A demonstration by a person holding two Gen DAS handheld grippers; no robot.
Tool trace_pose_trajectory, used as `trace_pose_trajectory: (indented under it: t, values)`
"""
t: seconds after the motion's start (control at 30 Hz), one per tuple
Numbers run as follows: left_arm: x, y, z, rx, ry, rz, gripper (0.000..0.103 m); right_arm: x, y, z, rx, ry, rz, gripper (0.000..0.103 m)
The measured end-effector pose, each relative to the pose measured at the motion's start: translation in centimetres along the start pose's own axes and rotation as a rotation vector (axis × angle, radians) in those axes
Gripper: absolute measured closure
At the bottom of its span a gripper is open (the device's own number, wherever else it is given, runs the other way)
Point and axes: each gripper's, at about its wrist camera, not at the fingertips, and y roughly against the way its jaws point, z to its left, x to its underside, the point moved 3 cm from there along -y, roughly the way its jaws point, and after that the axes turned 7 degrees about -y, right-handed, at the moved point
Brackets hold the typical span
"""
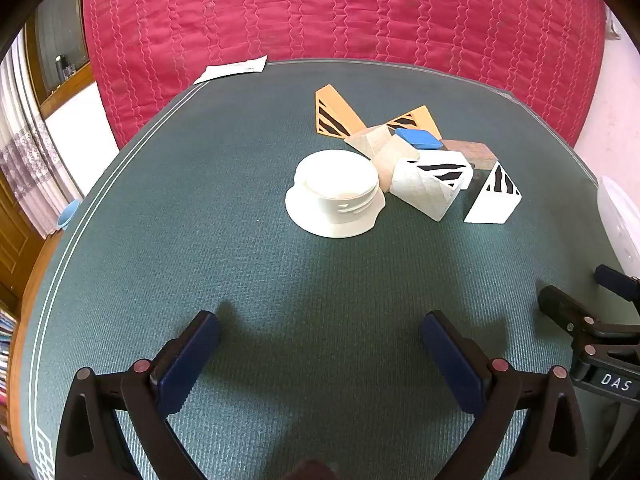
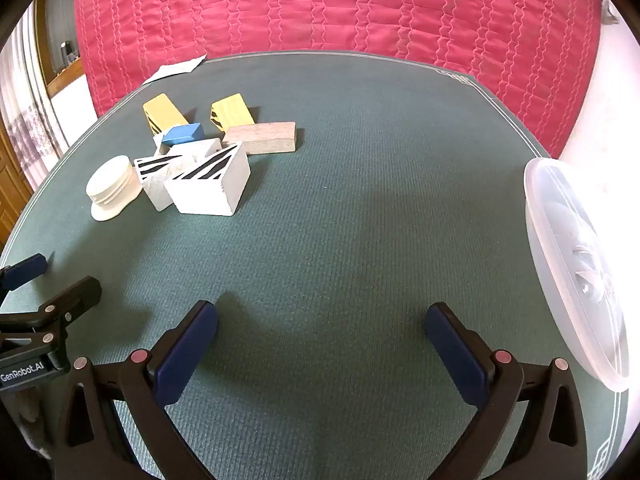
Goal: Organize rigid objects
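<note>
A heap of rigid pieces lies on the green table mat point(image 1: 224, 208). It holds a cream round ribbed piece point(image 1: 338, 192) point(image 2: 111, 188), white wedges with black stripes point(image 1: 430, 184) point(image 2: 208, 186), two orange-yellow striped wedges point(image 1: 334, 114) point(image 2: 164, 114), a small blue block point(image 1: 418, 138) point(image 2: 183, 133) and a brownish wooden slab point(image 2: 262, 137). My left gripper point(image 1: 320, 332) is open over bare mat, well short of the heap. My right gripper point(image 2: 322, 324) is open too, with nothing between its fingers, to the right of the heap.
A clear plastic lid or tub point(image 2: 576, 264) sits at the table's right edge. White paper point(image 1: 232, 69) lies at the far left edge. A red quilted cover point(image 1: 340, 12) rises behind the table. Each gripper shows at the side of the other's view.
</note>
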Motion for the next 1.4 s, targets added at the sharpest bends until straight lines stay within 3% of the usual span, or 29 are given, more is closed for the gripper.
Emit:
trace_pose_trajectory:
  t: [0.83, 1.4]
  values:
    - [0.3, 0.1, 0.5, -0.007, -0.007, 0.001, 0.0, -0.1, 0.2, -0.2, -0.002, 0.0, 0.001, 0.0]
    - [0.1, 0.3, 0.9, 0.033, 0.009, -0.019, 0.0, 0.0, 0.1, 0.3, -0.065, 0.088, 0.013, 0.0]
